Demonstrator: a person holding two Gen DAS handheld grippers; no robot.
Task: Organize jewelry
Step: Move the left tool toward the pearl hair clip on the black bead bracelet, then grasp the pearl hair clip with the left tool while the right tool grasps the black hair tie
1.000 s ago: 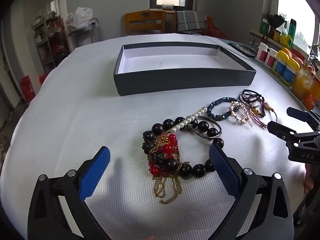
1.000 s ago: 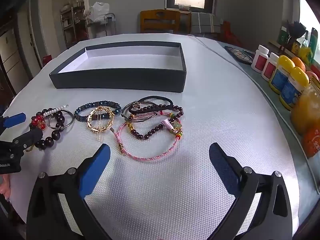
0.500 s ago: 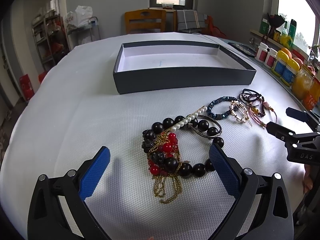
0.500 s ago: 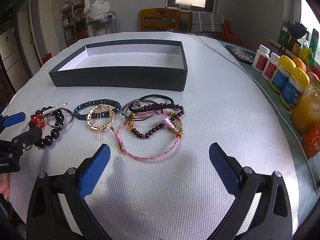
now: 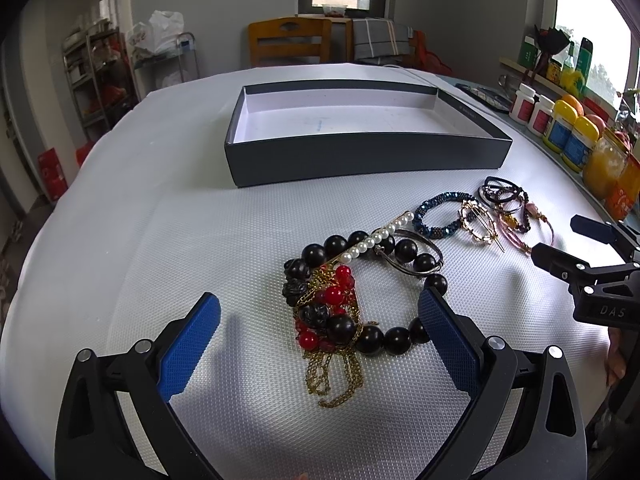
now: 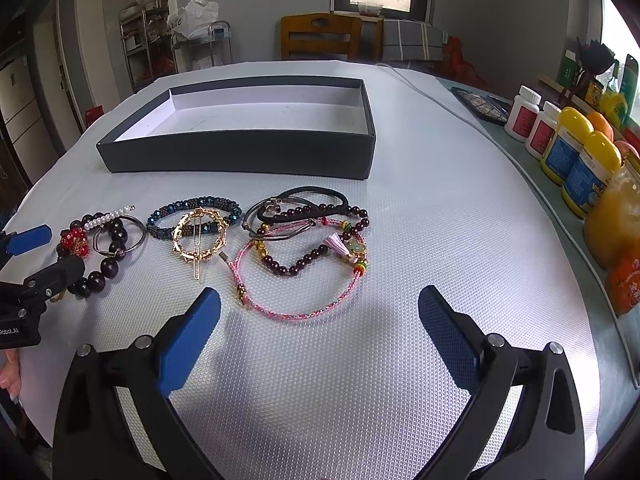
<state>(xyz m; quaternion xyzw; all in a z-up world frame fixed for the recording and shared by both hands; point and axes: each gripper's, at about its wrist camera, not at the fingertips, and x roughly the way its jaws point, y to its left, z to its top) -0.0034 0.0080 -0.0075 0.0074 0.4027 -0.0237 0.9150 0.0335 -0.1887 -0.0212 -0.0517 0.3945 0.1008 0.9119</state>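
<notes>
Left wrist view: left gripper (image 5: 318,322) spread wide, holding nothing, hovering low over the white textured surface (image 5: 160,240). Between its blue pads (image 5: 188,346) lies a tangle: black bead bracelet (image 5: 400,248), red beads (image 5: 340,280), gold chain (image 5: 336,376), with a pearl strand (image 5: 378,236) and a silver ring (image 5: 416,250) lying across the black beads. Further right, blue beaded bracelet (image 5: 438,214), gold hair clip (image 5: 476,222), dark hair ties (image 5: 502,194). Open dark box (image 5: 360,156) sits behind the jewelry, well apart from it, white inside, nothing in it. Right gripper (image 5: 560,240) enters at the right edge, open.

Right wrist view: right gripper (image 6: 320,322) wide, empty, above the surface (image 6: 440,240). Just ahead lies a pink cord bracelet (image 6: 304,312) overlapping a dark red bead bracelet (image 6: 304,262), pink tassel (image 6: 334,244), black hair ties (image 6: 312,200). Left of these: gold hair clip (image 6: 198,236), blue beaded bracelet (image 6: 192,210), black bead bracelet (image 6: 108,268). Box (image 6: 240,160) beyond. Bottles (image 6: 576,160) line the right edge.
</notes>
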